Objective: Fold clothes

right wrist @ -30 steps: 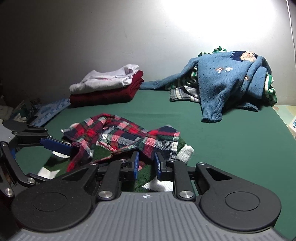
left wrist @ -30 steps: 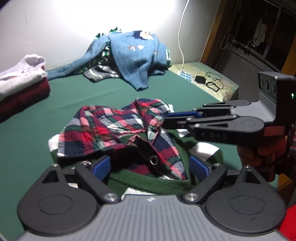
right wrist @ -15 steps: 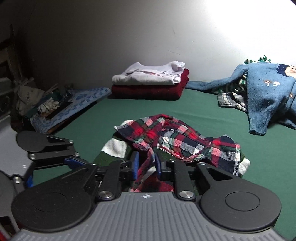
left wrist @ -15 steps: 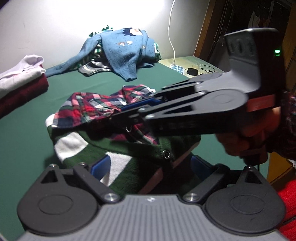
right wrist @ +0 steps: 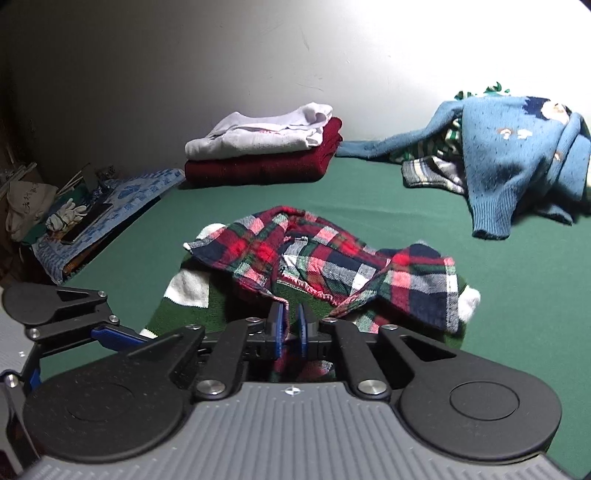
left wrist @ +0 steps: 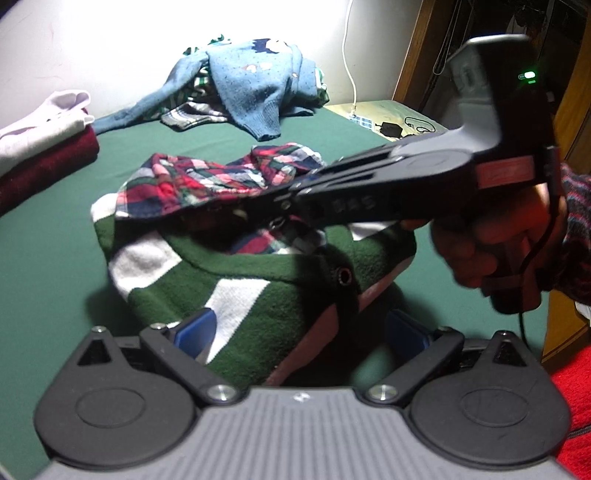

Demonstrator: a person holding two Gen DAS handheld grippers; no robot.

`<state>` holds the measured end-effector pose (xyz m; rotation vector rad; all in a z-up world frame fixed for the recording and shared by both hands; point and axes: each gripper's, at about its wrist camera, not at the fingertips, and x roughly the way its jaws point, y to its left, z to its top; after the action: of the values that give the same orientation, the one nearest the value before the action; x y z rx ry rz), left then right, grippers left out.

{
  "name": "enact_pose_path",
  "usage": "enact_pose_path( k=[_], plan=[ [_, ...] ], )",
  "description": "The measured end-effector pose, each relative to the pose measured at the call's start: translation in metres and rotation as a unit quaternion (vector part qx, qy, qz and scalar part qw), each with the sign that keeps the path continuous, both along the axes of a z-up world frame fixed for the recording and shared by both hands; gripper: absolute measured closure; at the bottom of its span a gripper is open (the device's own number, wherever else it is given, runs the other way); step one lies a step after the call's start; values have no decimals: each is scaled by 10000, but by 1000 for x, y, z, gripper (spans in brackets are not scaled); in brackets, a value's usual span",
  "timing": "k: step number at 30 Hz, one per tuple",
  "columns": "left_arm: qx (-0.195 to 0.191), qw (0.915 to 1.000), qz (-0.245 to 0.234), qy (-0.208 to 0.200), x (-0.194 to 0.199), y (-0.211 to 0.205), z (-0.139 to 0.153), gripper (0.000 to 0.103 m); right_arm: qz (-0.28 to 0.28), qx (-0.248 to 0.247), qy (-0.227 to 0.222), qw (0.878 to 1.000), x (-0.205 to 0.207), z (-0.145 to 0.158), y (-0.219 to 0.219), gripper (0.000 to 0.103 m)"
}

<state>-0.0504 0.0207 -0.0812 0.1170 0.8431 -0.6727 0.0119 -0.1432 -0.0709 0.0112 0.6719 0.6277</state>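
On the green bed point(right wrist: 517, 295), the right gripper point(right wrist: 290, 334) has clenched the red plaid flannel shirt point(right wrist: 325, 258) and dragged it leftward; the left gripper point(left wrist: 299, 332), jaws opening, straddles the green-and-white knit sweater point(left wrist: 258, 295) unpinched, so unfolding goes on.

Your room is dim; one hard light blows out the wall point(left wrist: 229, 22) into white glare. Your right tool point(left wrist: 369, 192) smears with motion blur in the left view. Fisheye bends the edges, and corners fall dark.
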Motion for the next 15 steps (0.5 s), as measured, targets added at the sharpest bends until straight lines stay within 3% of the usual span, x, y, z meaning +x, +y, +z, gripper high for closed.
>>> enact_pose_path(
  k=[5, 10, 13, 15],
  plan=[
    [-68, 10000, 4, -41, 1, 2, 7, 5, 272, 473, -171, 9984, -15, 20, -19, 91],
    [-148, 9997, 168, -124, 12, 13, 16, 5, 805, 364, -411, 9952, -25, 28, -10, 92],
    [-37, 9998, 186, -97, 18, 13, 15, 5, 827, 73, -548, 9950, -22, 18, 7, 92],
    [2, 9999, 158, -49, 20, 12, 11, 5, 690, 17, -404, 9968, -15, 11, 10, 92]
  ],
)
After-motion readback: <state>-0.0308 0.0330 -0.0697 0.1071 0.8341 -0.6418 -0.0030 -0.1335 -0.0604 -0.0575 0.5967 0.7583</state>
